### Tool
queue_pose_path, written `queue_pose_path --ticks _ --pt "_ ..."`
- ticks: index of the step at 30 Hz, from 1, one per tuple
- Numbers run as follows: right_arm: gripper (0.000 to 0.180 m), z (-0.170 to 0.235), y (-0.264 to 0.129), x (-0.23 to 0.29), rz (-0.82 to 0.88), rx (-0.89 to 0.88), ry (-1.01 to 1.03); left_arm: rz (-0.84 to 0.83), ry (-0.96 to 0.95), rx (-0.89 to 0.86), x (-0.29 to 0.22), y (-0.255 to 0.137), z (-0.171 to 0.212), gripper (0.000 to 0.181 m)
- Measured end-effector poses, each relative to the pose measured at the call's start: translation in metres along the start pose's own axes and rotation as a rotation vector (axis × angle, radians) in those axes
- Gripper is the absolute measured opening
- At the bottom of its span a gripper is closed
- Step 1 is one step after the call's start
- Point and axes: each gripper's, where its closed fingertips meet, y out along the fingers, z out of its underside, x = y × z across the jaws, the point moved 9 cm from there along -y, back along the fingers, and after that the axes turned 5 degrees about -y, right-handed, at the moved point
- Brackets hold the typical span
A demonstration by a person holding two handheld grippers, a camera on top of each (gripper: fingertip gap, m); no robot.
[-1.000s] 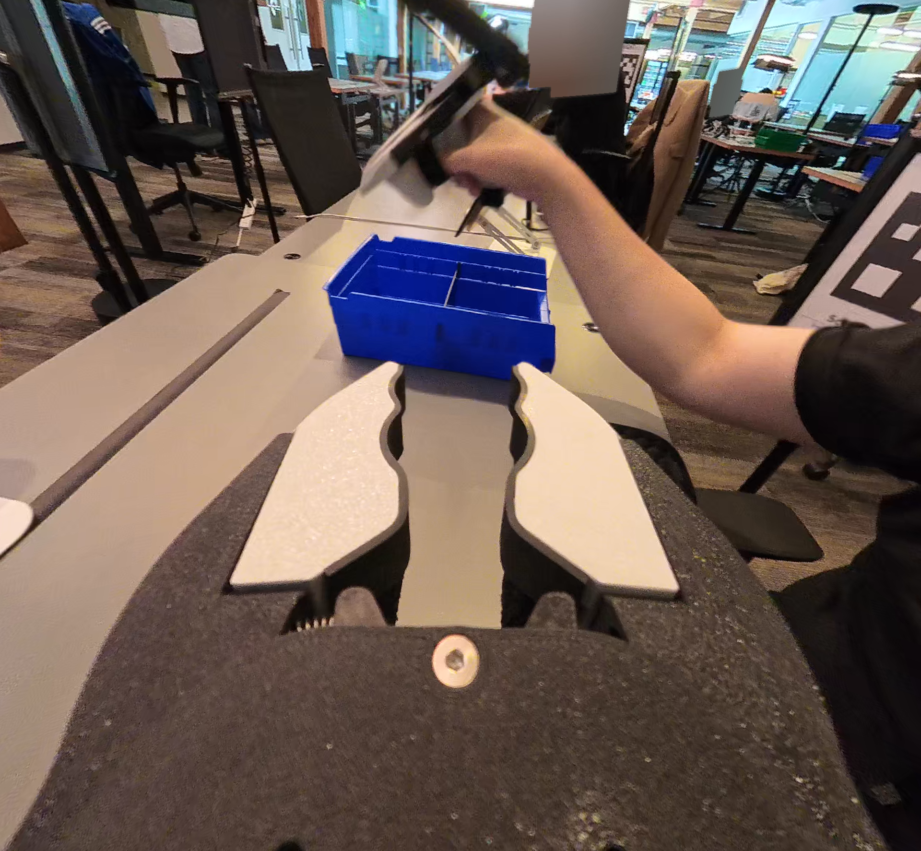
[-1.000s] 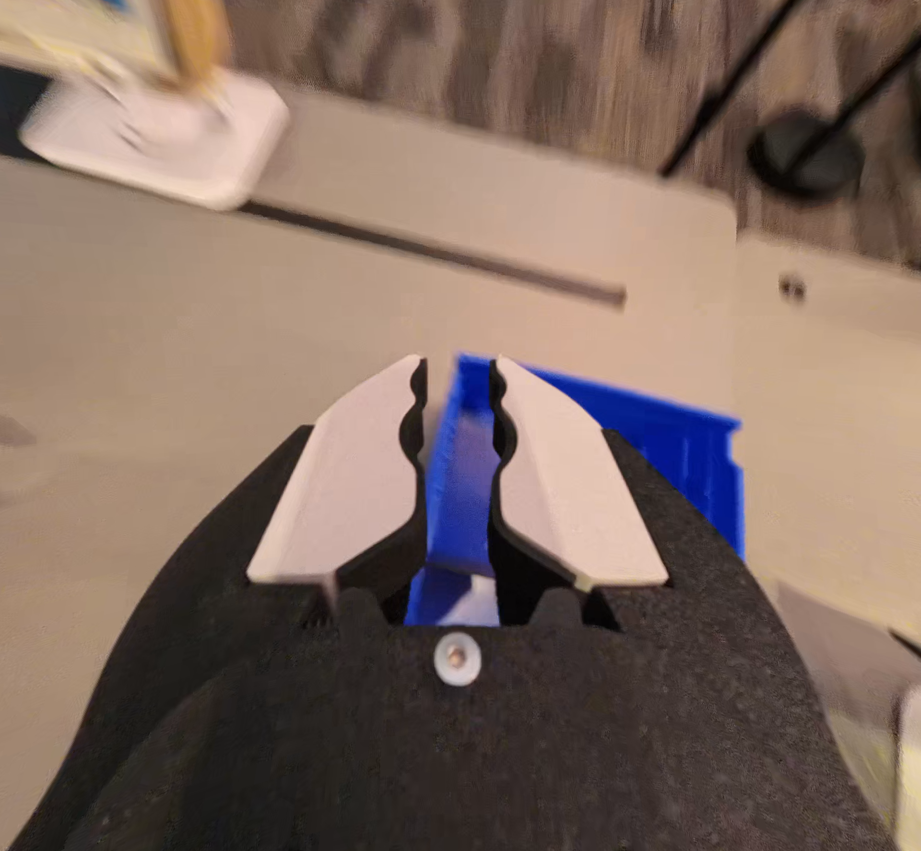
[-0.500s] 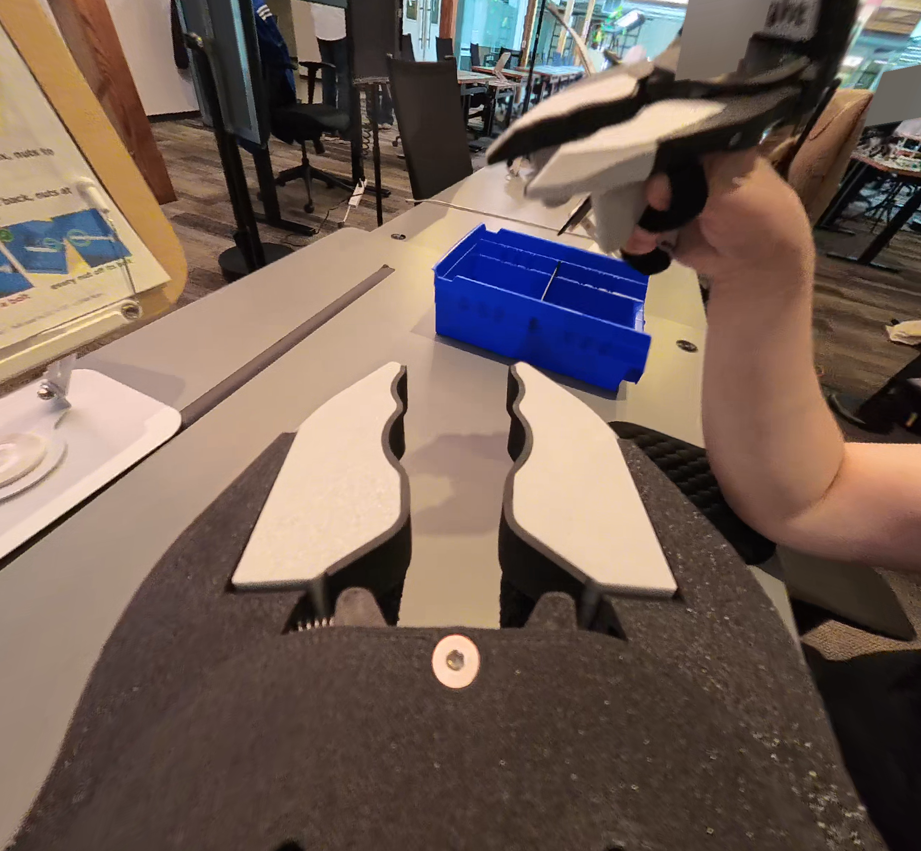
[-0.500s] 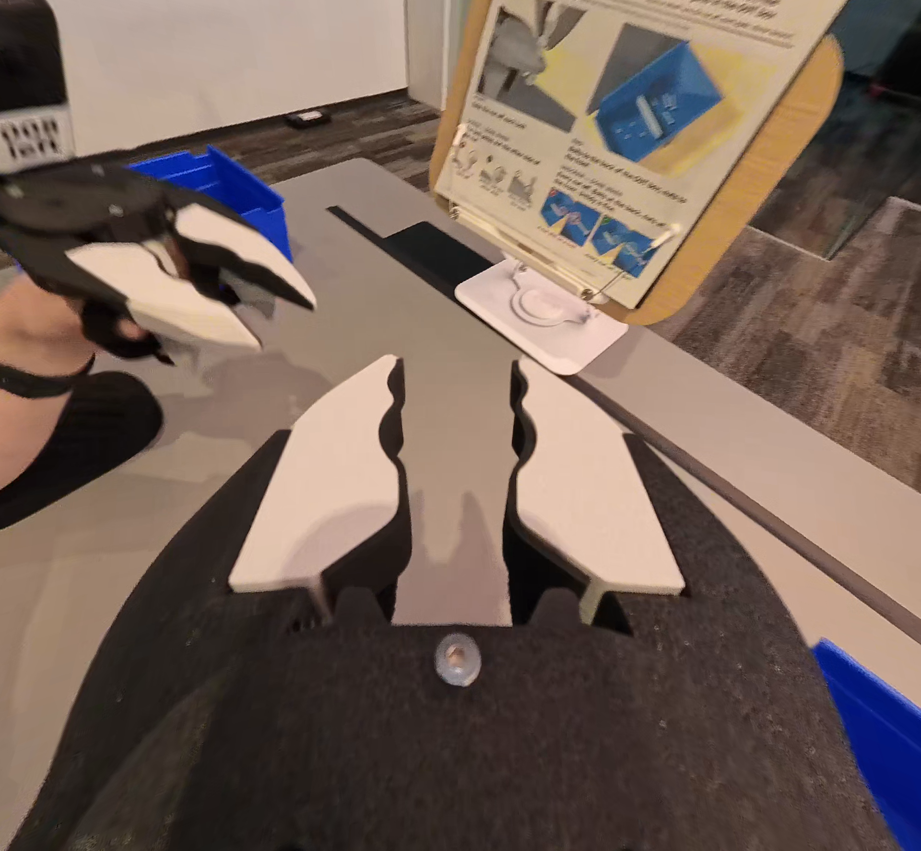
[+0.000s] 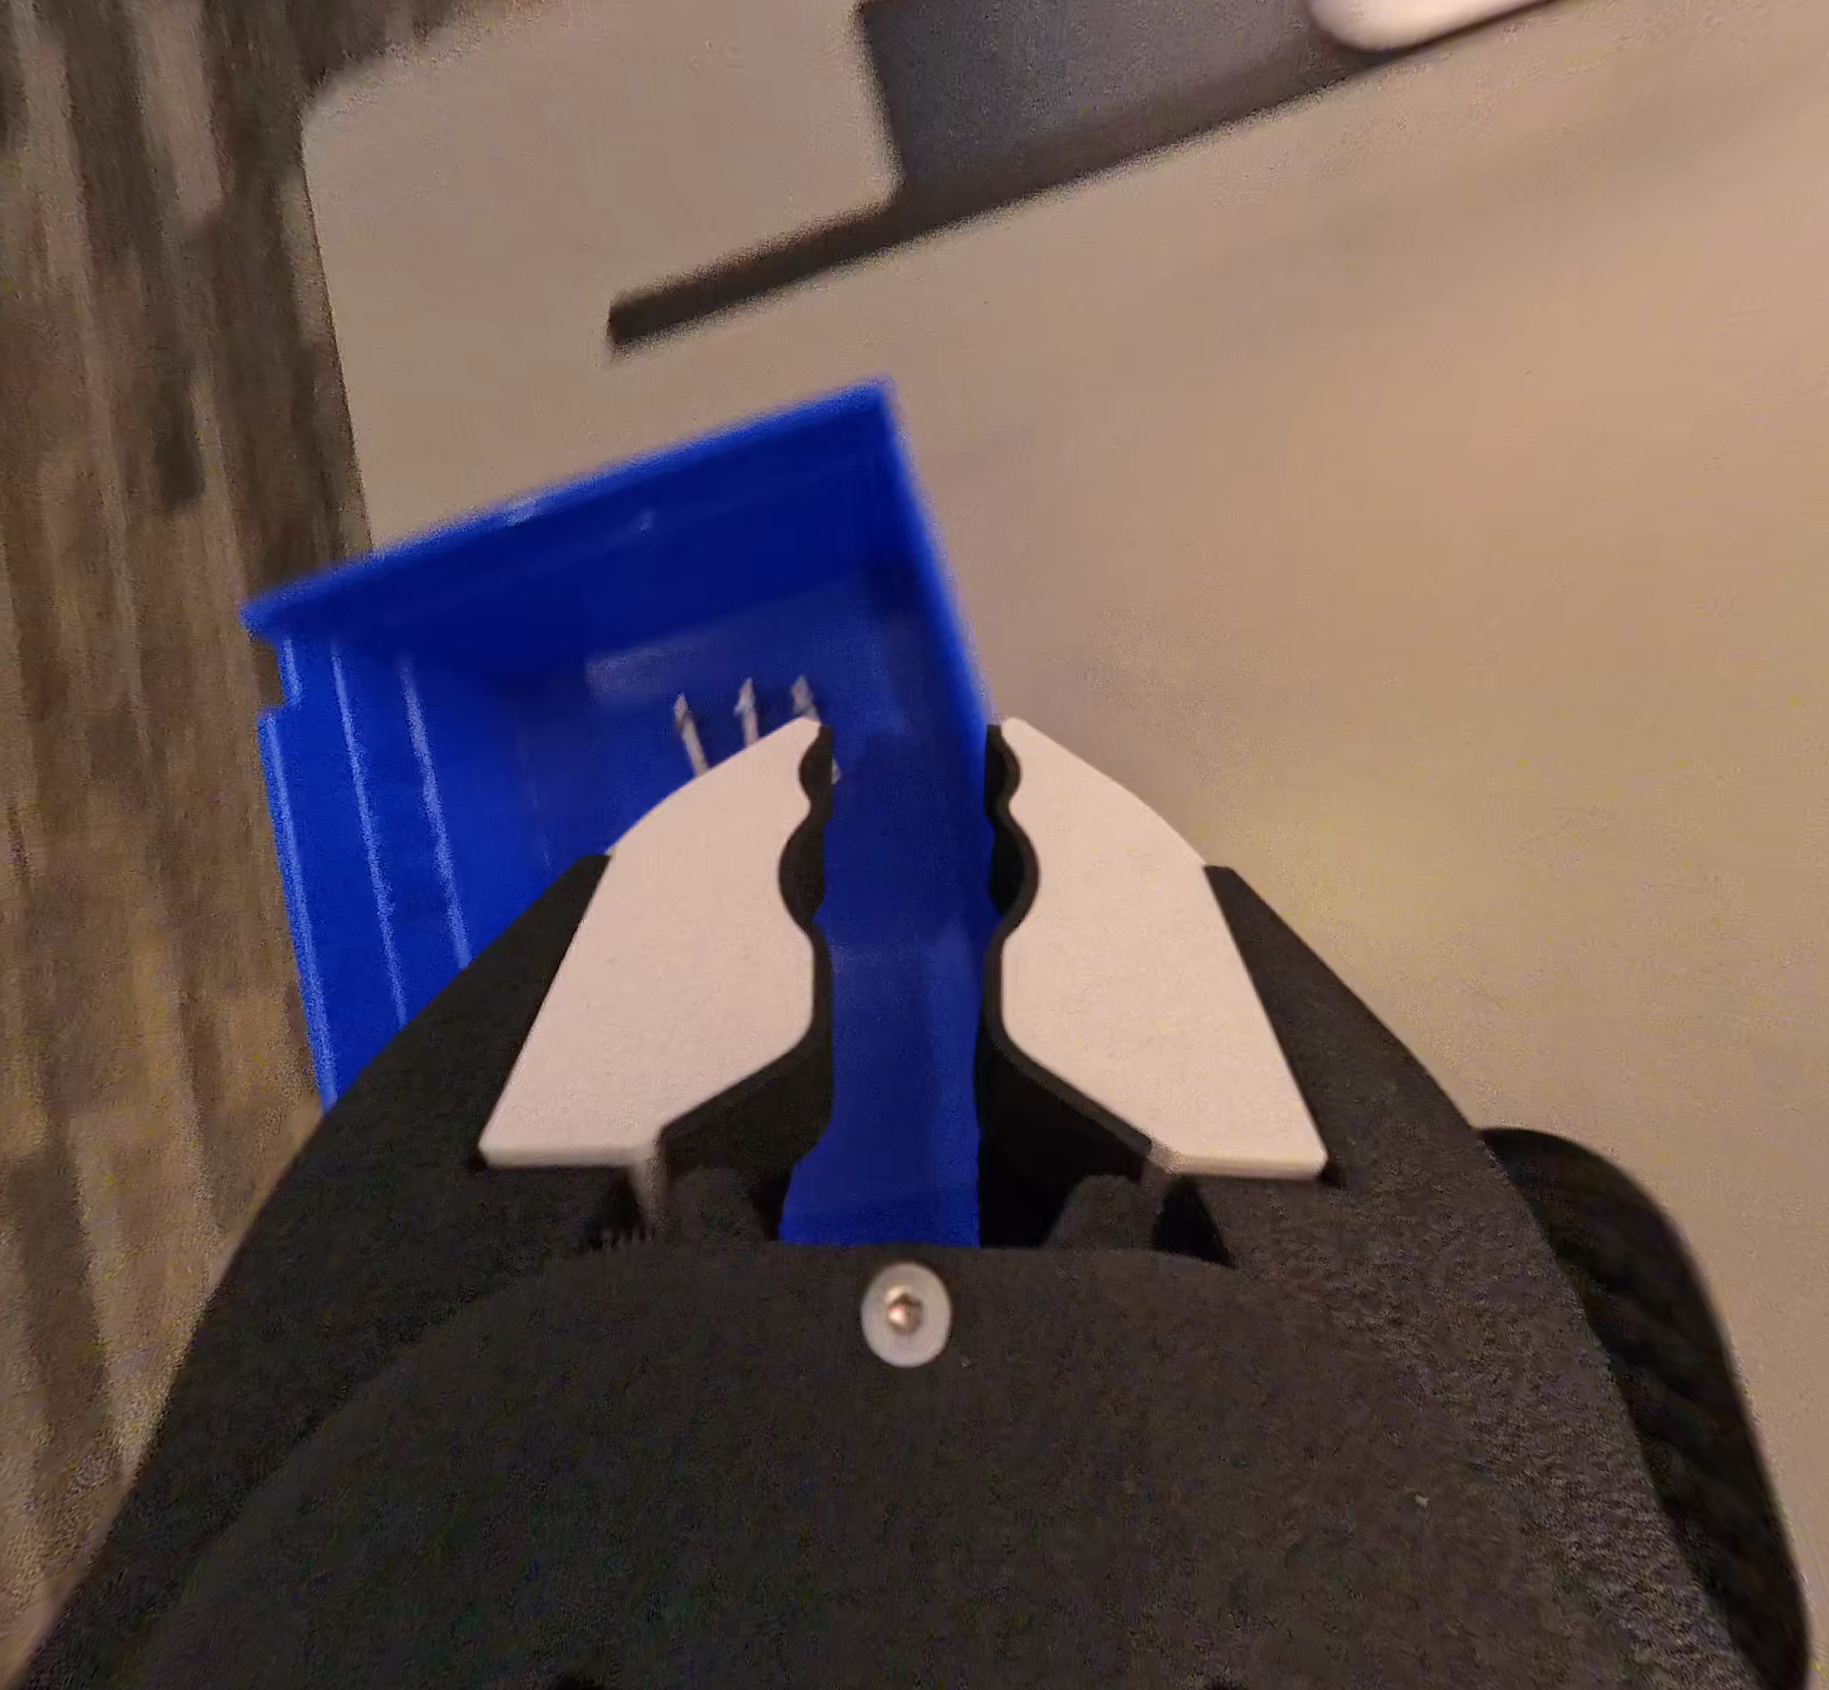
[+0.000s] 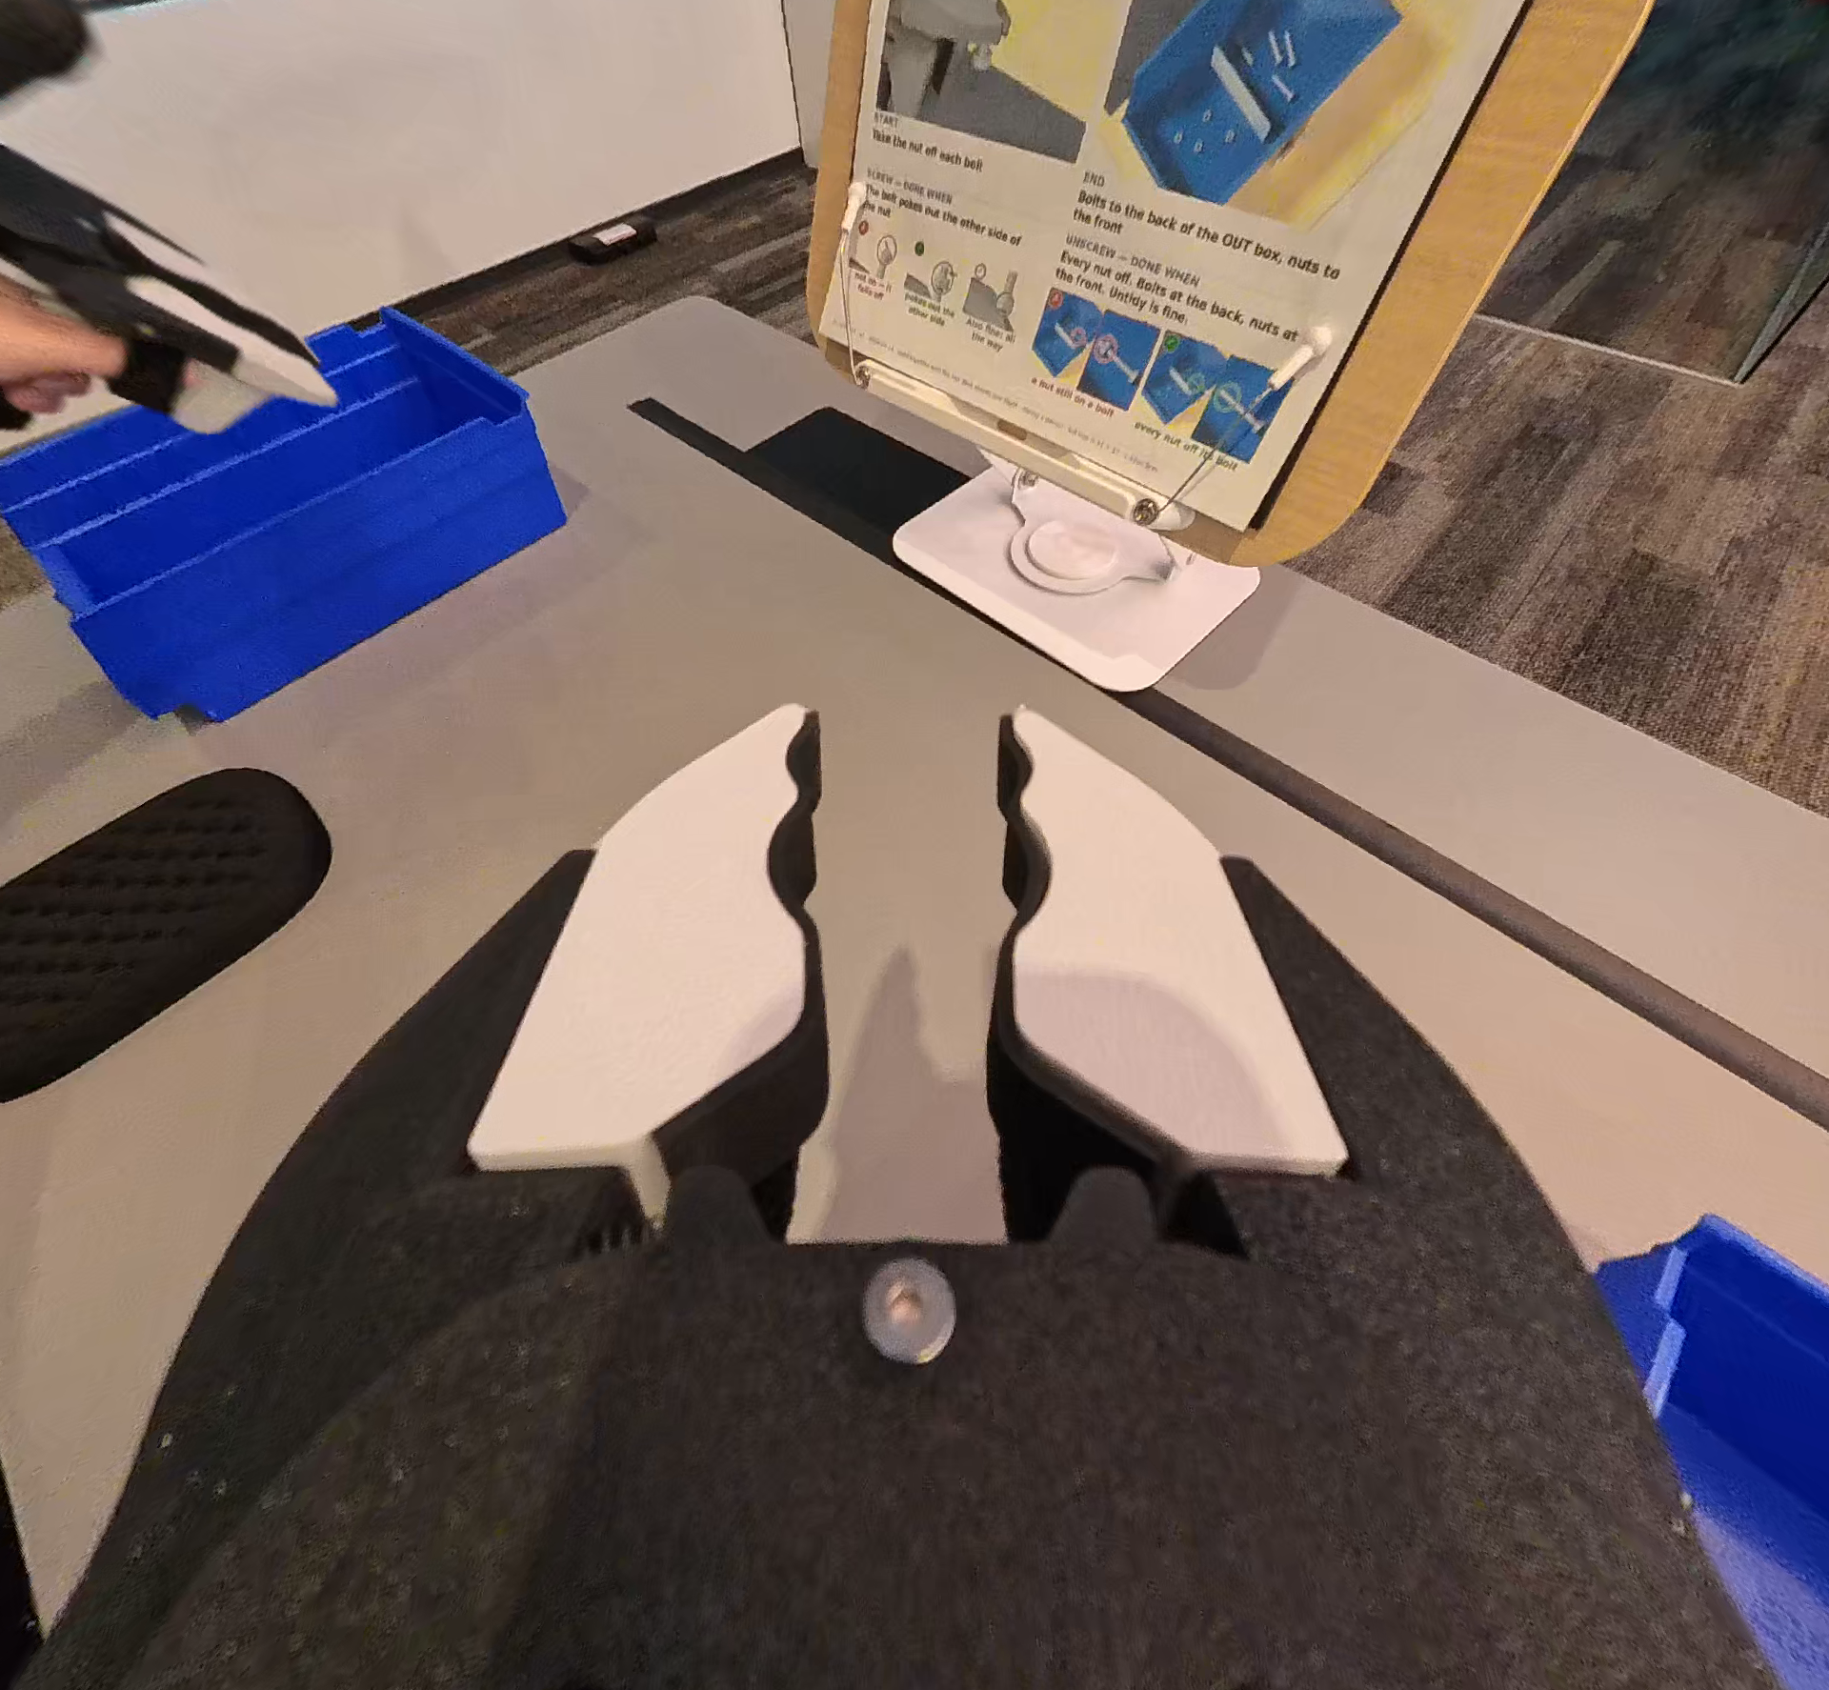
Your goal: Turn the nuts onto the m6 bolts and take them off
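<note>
Swung down from level within half a second, the left gripper (image 5: pixel 906 737) now points into the blue bin (image 5: pixel 594 752) at the worktop's (image 5: pixel 1386 554) far-left corner, jaws apart and empty. What look like three bolts (image 5: pixel 747 722) lie blurred on the bin floor, just past its fingertips. Well apart over mid-worktop, the right gripper (image 6: pixel 909 722) hovers, jaws likewise apart and empty. No nuts can be made out; by this showing, the turning has not begun. A sign (image 6: pixel 1188 188) stands at the far edge.
</note>
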Motion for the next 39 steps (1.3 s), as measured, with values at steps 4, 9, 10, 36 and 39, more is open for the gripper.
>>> queue_pose_path --ticks 4,9,10,36,39 --pt "0.033 0.001 0.001 -0.001 0.013 0.032 -0.018 -0.064 -0.095 0.211 0.045 0.062 0.025 0.029" --pt "0.033 0.007 -0.002 -0.010 0.044 0.063 0.000 -0.163 -0.172 0.281 0.078 0.105 0.033 0.029" --pt "0.033 0.008 -0.002 -0.012 0.048 0.065 0.006 -0.162 -0.191 0.292 0.081 0.110 0.033 0.030" --pt "0.032 0.012 -0.017 -0.026 0.038 0.027 0.061 0.022 -0.334 0.067 0.090 0.098 0.024 0.005" --pt "0.031 0.010 -0.014 -0.025 0.018 0.011 0.063 0.088 -0.236 -0.186 0.056 0.055 -0.002 0.005"
